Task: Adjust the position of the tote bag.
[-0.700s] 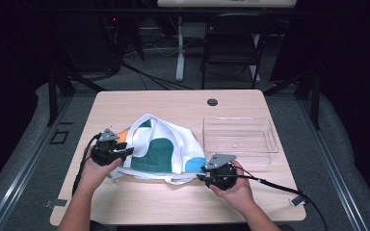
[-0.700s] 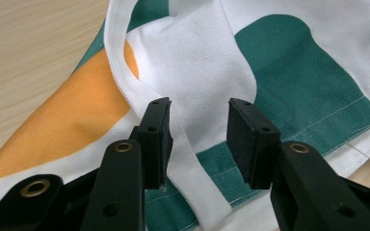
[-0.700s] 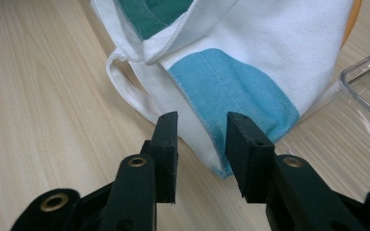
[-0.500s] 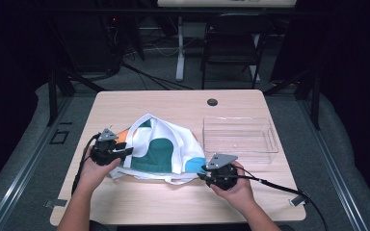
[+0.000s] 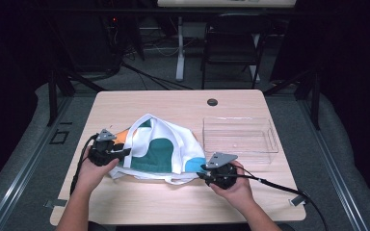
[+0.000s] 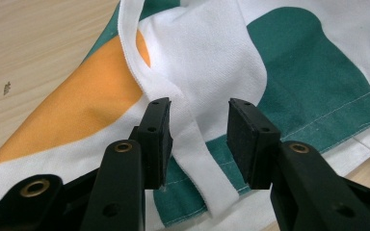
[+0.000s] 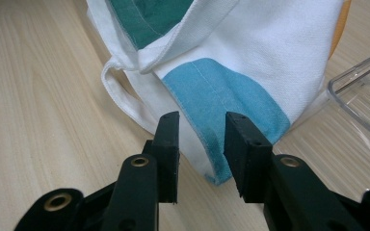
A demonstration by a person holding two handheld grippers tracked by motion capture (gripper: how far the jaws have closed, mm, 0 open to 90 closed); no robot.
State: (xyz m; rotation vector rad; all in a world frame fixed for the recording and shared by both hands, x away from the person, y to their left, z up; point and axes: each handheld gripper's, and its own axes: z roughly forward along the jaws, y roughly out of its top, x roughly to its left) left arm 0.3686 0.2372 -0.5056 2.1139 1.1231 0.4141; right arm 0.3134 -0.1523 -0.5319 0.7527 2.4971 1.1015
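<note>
Both grippers barely shift; left gripper (image 6: 197, 139) and right gripper (image 7: 201, 154) gape around the bag (image 5: 164, 149), whose cloth may slip out unpinched.

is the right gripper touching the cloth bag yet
Cannot tell. In the right gripper view the bag's blue corner lies between the right gripper's open jaws, but no plain contact or gap.

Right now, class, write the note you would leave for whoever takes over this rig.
Left hand-held gripper: open, jaws astride a white strap of the tote bag, no grip seen.
Right hand-held gripper: open, jaws either side of the bag's blue corner.
Bag lies crumpled mid-table; clear plastic tray to its right, empty.
Done: both grippers lined up. Left: probably close and lift.
</note>
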